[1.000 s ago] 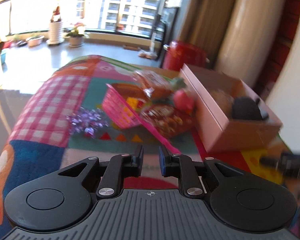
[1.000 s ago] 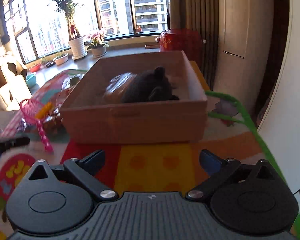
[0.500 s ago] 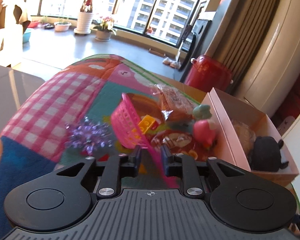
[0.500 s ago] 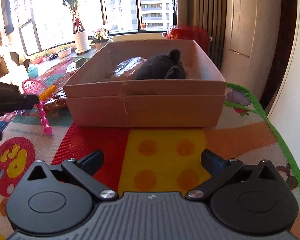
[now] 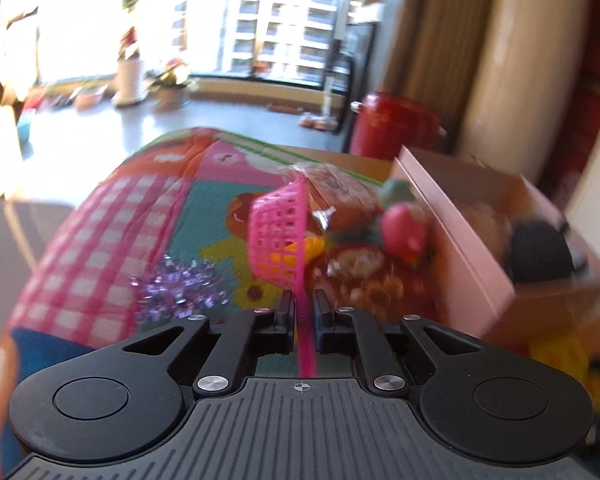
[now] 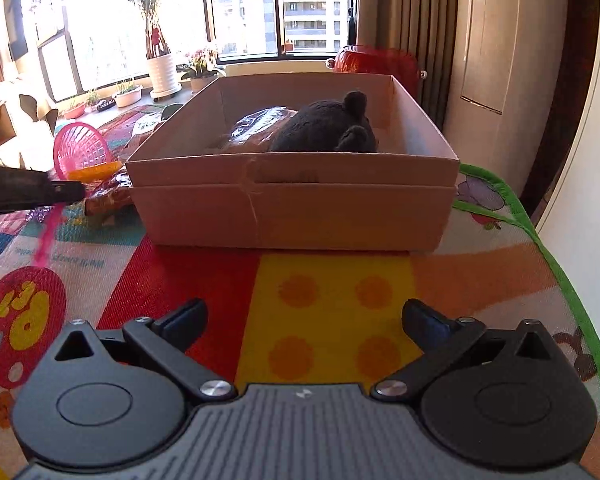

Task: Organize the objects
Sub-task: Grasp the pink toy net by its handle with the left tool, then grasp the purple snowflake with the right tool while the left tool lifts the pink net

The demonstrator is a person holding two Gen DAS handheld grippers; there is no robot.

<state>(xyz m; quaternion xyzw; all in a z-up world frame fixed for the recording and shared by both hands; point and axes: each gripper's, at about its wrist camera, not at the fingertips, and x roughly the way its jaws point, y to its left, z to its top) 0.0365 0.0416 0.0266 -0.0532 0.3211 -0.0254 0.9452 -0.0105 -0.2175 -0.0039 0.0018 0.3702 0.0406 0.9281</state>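
Note:
My left gripper (image 5: 302, 304) is shut on the thin handle of a pink plastic strainer (image 5: 278, 236), whose mesh bowl stands tilted up ahead of the fingers with a yellow-orange piece behind it. In the right wrist view the same pink strainer (image 6: 80, 152) shows at far left with the left gripper (image 6: 66, 192) on its handle. A cardboard box (image 6: 292, 192) holds a dark plush toy (image 6: 324, 128) and a wrapped packet (image 6: 256, 128). My right gripper (image 6: 304, 312) hangs open over the play mat, short of the box, with nothing between its fingers.
Beside the box lie wrapped snack packets (image 5: 364, 276), a red-pink toy (image 5: 404, 232) and a purple tinsel bow (image 5: 180, 288). A colourful play mat (image 6: 332, 292) covers the table. A red pot (image 6: 374, 60) stands behind the box; potted plants (image 6: 160, 68) line the window.
The left gripper has closed on the strainer's handle and the strainer's bowl has tipped up off the mat. The right gripper has stayed open in front of the box.

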